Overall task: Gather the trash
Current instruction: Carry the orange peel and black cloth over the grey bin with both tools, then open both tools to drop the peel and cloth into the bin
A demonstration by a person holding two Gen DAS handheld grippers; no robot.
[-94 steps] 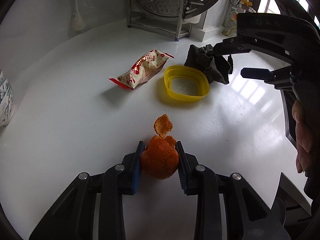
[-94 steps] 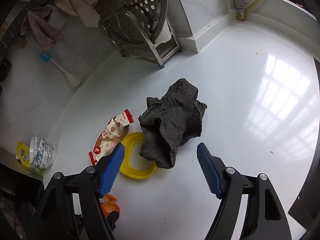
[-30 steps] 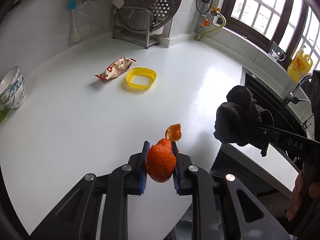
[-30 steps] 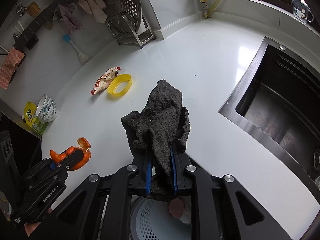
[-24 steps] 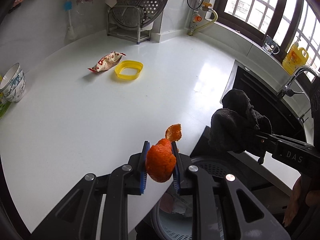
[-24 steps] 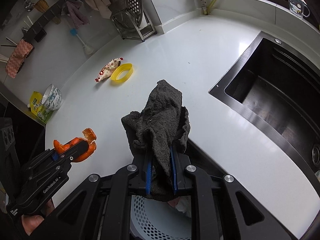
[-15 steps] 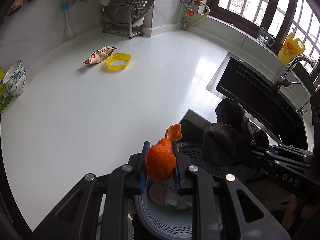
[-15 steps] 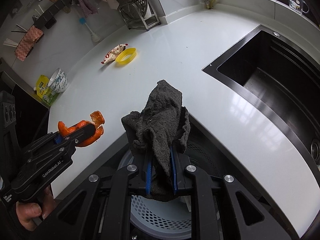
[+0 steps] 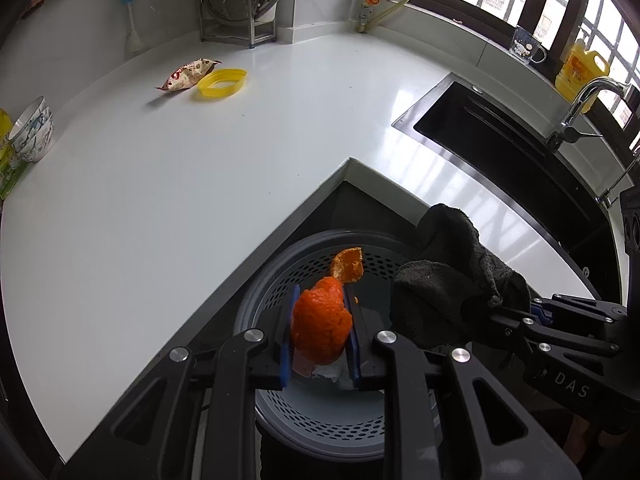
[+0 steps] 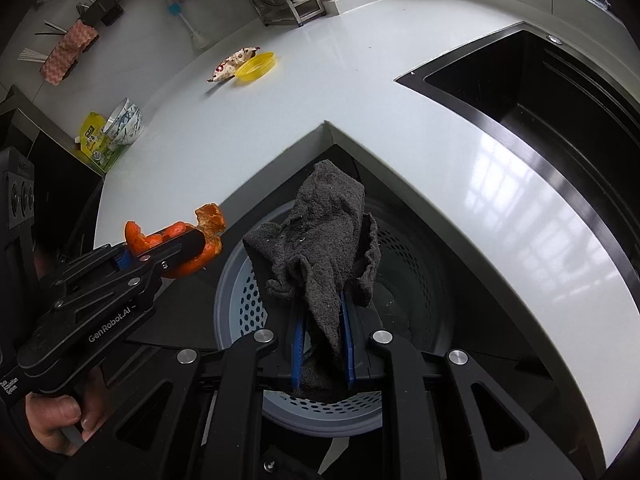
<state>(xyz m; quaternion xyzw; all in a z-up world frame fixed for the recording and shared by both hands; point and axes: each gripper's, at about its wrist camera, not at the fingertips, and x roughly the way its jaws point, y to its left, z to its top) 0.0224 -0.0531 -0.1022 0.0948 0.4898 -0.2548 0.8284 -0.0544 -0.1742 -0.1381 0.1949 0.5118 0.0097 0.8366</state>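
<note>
My left gripper (image 9: 320,328) is shut on an orange peel (image 9: 322,326) and holds it above a grey perforated trash bin (image 9: 280,420) below the counter's inner corner. The peel (image 10: 180,240) also shows in the right wrist view. My right gripper (image 10: 323,336) is shut on a dark grey rag (image 10: 320,248) and holds it over the same bin (image 10: 240,320). The rag (image 9: 452,280) hangs right of the peel in the left wrist view. A snack wrapper (image 9: 186,75) and a yellow lid (image 9: 222,83) lie far back on the white counter (image 9: 160,180).
A black sink (image 9: 500,140) with a tap (image 9: 580,108) is set in the counter on the right. Bowls (image 9: 30,130) stand at the counter's left edge. A metal rack (image 9: 240,12) stands at the back wall. The bin holds some paper trash (image 9: 332,372).
Both grippers have pulled back from the counter with the peel and the rag and now hang over the bin, which has come fully into view.
</note>
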